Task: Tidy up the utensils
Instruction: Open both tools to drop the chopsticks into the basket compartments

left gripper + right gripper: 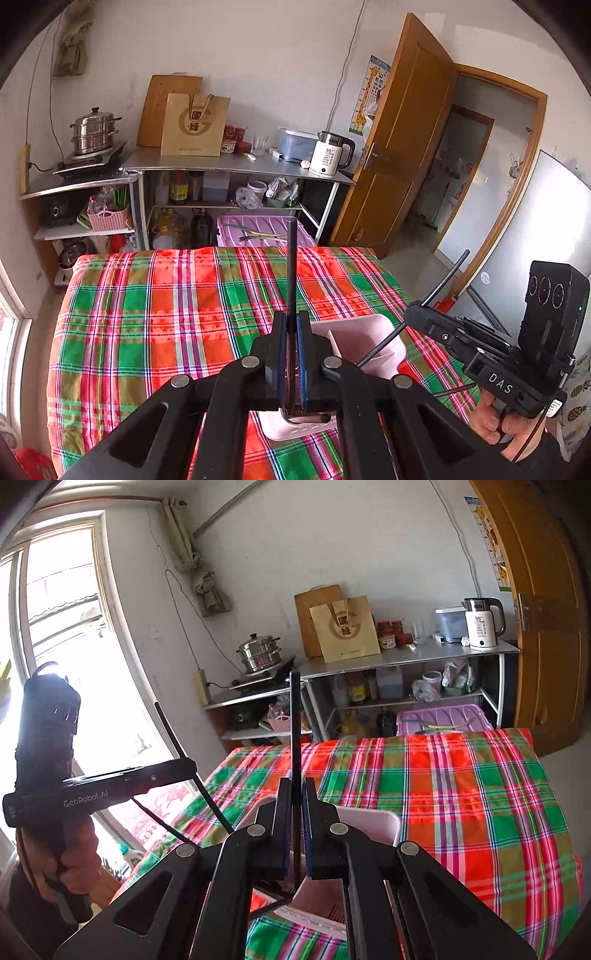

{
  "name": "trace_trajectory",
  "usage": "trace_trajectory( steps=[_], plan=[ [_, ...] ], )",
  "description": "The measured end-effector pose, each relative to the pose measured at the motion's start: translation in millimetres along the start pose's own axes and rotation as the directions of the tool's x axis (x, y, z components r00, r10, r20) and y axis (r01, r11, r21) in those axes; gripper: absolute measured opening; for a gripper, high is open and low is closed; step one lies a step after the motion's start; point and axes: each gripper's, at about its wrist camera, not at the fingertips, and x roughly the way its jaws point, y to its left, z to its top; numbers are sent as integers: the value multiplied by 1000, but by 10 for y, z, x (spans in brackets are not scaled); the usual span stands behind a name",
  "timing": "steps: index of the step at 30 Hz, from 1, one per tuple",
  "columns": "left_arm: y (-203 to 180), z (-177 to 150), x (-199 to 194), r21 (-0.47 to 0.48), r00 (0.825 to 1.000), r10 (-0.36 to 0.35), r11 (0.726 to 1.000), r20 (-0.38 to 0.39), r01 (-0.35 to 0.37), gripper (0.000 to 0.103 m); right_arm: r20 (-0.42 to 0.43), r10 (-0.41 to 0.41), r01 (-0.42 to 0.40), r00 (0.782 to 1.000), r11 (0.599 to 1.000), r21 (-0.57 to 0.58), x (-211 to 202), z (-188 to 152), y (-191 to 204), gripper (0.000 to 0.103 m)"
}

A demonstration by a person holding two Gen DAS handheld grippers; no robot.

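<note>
1. Left gripper is clamped on a dark utensil whose thin handle stands upright between the blue pads; its head, just below the jaws, sits at the mouth of the pink holder.
2. Right gripper is clamped on a second dark utensil, likewise upright, with the pink holder directly beneath and slightly ahead of it.
3. Both grippers hang close together over the holder, which stands on the plaid cloth.
4. Risk: collision. The two devices are near each other; lowering both at once could knock the handles together.
5. Risk: tipping. The holder looks light; a utensil pressed against its rim or divider could topple it.
6. Risk: snagging. Releasing before the head clears the rim could drop the utensil onto the cloth.
7. Risk: slip. The thin handles offer little grip surface and may rotate in the pads.
</note>
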Motion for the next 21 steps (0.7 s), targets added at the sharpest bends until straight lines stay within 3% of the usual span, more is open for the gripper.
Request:
trace_trajectory(
  steps=[6,13,15,21],
  plan=[
    [66,-95,96,-18,999,-5,1000,-32,4,5,-49,-1,1,999,1000,-10,57,-96,-31,5],
    [41,-113,31,-9,999,-26,1000,-19,25,6,-40,-3,3,999,1000,-3,-16,-85,-64,6],
    [24,-99,-19,-3,1000,-24,1000,-4,24,7,-31,-4,4,1000,1000,-2,-37,-47,-73,11],
    [-11,-41,-251,-7,998,-28,1000,56,29,19,0,-13,13,1000,1000,1,-217,-6,-66,13]
  ],
)
